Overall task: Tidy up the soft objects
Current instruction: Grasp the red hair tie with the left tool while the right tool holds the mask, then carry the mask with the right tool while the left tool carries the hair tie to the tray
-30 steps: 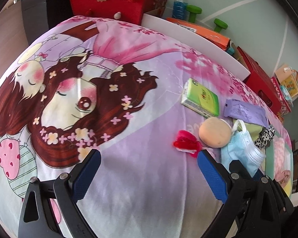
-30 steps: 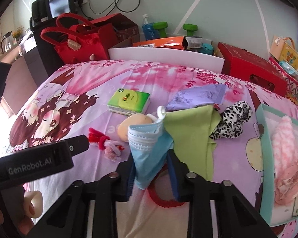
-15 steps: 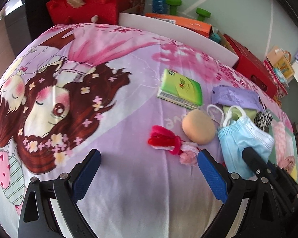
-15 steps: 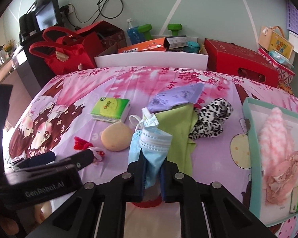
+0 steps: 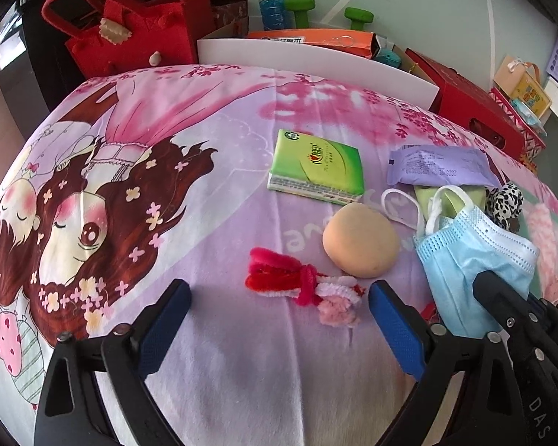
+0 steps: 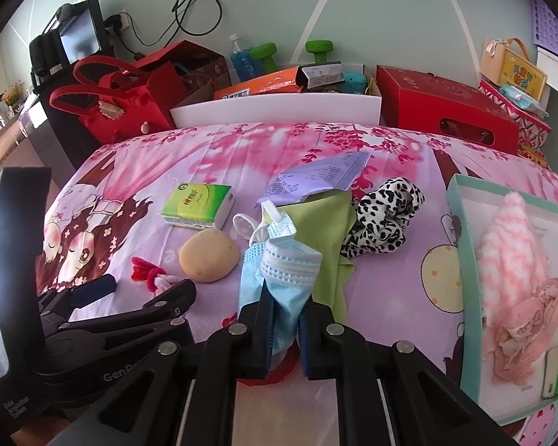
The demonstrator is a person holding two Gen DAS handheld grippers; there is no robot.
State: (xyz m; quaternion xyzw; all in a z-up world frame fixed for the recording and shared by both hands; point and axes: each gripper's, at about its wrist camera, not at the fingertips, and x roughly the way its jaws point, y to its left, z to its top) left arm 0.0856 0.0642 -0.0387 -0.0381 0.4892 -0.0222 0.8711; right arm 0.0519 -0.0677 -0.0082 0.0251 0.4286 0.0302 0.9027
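Right wrist view: your right claw point(image 6: 284, 314) is pinched narrow on a blue face mask point(image 6: 279, 271), whose crumpled body and white ear loops stand up from between the pads.

- Green cloth point(image 6: 325, 230): just beyond the claw and slightly to its right, behind the mask.
- Spotted black-and-white cloth point(image 6: 384, 213): beyond and right of the claw, touching the green cloth.
- Purple packet point(image 6: 316, 180): straight ahead, past the green cloth and overlapping its far edge.
- Tan sponge point(image 6: 209, 256): ahead and left of the claw, apart from the mask.
- Green tissue pack point(image 6: 197, 204): farther ahead on the left, beyond the sponge.
- Teal-rimmed tray point(image 6: 461, 245): far right, holding a pink fluffy cloth point(image 6: 509, 245).

Left wrist view: your left claw point(image 5: 279, 319) has its jaws wide and closing, with the pads touching nothing.

- Red and pink pipe-cleaner flower point(image 5: 301, 284): on the bedsheet point(image 5: 223, 223) just ahead of the claw, within the span of the jaws and nearer the right finger.
- Sponge: just beyond the flower, to the right.
- Mask: right of the claw, held by your other claw.
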